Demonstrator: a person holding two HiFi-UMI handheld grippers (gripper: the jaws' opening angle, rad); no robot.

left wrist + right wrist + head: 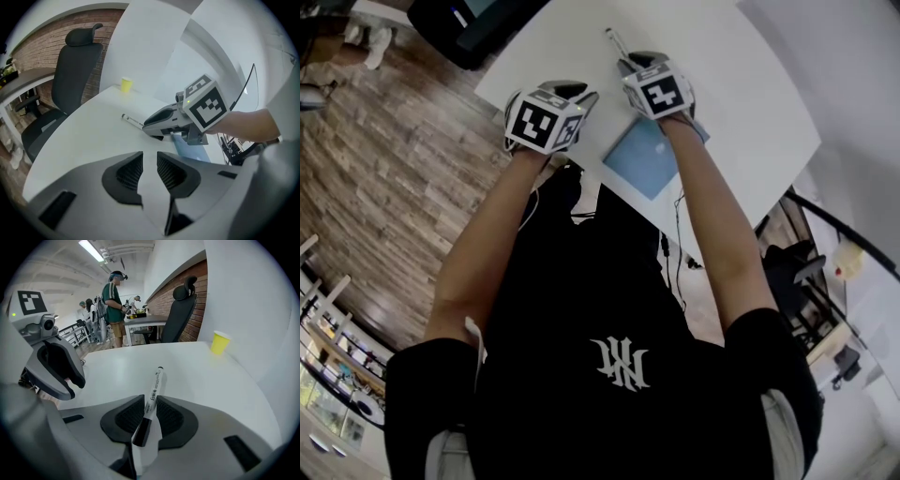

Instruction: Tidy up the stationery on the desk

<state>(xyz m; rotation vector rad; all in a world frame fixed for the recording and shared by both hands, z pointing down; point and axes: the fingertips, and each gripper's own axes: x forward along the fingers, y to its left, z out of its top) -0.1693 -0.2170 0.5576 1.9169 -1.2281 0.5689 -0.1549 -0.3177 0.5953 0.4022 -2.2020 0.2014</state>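
Right claw (150, 405) pinches the marker (154, 389) near its cap, so it could swivel loose; left claw (150, 162) gapes, empty.

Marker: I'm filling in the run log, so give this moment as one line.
right gripper: shut on marker | left gripper: open, empty | yellow cup: standing on desk
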